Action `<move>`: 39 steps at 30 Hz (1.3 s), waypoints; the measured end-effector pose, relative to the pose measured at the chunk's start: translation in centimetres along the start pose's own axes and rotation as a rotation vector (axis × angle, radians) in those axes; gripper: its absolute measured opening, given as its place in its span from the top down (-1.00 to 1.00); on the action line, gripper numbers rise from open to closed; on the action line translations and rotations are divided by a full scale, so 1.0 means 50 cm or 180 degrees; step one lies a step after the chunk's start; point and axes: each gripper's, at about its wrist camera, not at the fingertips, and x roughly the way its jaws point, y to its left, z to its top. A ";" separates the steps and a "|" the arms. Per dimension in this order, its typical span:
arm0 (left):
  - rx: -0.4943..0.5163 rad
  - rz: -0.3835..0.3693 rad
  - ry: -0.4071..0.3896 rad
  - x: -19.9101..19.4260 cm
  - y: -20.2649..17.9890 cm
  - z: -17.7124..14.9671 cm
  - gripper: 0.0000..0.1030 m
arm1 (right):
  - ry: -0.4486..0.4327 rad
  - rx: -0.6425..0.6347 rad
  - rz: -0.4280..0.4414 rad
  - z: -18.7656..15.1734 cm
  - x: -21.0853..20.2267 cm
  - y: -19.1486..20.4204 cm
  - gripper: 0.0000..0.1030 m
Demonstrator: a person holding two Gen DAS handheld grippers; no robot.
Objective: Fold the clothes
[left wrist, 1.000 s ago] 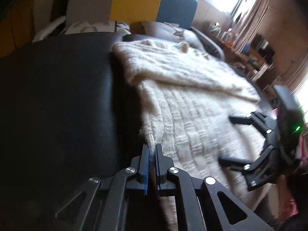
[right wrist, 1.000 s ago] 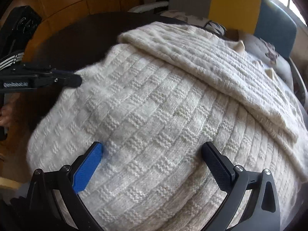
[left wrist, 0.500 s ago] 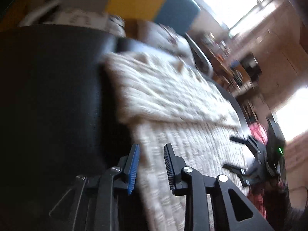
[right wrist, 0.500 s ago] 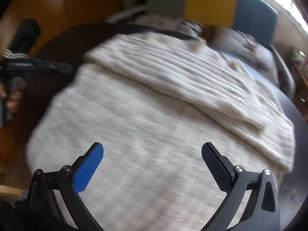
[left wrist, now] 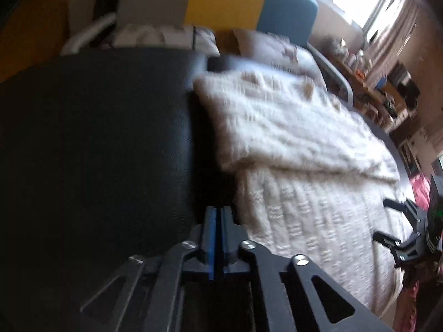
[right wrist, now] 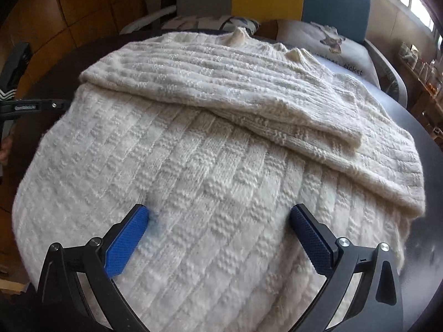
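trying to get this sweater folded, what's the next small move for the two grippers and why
Probably open the left gripper and take the sweater's near left edge. Its jaws are shut on nothing, over the dark table just off the knit. The right gripper is open over the sweater's lower part, and the sleeves already lie folded across the top, so the hem looks next.

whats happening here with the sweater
A person with a handheld gripper in each hand is folding a cream knit sweater spread on a dark table. One sleeve is already folded across the body. The left gripper is shut just off the sweater's edge, apparently holding nothing, and the right gripper hovers open over the lower body.
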 end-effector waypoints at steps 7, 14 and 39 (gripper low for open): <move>0.0443 -0.0307 0.0091 0.002 -0.103 -0.041 0.74 | 0.0093 0.0196 0.0051 -0.104 -0.051 -0.033 -1.00; 0.0450 -0.0143 0.0219 0.026 -0.127 -0.053 0.78 | 0.0055 0.0285 0.0008 -0.128 -0.070 -0.053 -1.00; 0.1526 -0.0436 0.0225 0.099 -0.516 -0.148 0.61 | -0.0309 0.0814 0.0689 -0.320 -0.214 -0.070 -1.00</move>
